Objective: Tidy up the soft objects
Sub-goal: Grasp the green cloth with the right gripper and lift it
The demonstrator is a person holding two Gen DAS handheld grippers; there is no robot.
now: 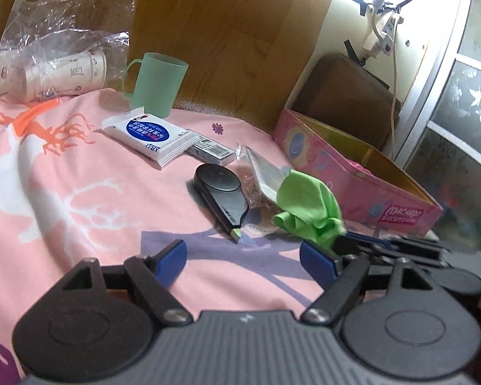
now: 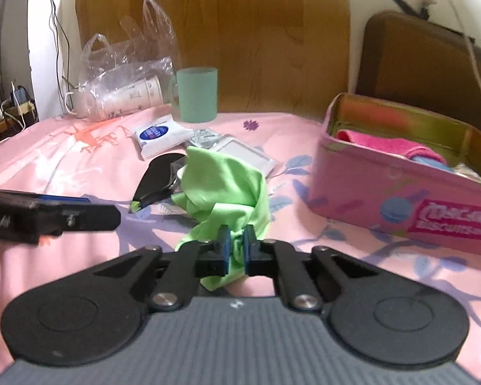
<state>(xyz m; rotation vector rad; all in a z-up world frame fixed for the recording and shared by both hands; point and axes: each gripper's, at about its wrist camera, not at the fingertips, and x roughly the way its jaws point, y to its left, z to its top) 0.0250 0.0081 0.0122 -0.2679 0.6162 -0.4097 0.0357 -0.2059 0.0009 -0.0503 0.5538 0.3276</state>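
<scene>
Partly hidden: green cloth (image 2: 227, 186) in jaws.

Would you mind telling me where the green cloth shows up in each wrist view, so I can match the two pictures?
Left wrist view: the green cloth sits right of centre, bunched just above the right tongs, left of the pink tin.
Right wrist view: the green cloth is at centre, pinched between the pads of the right tongs.
Shared landmark: the mint green cup by the wooden headboard.
</scene>
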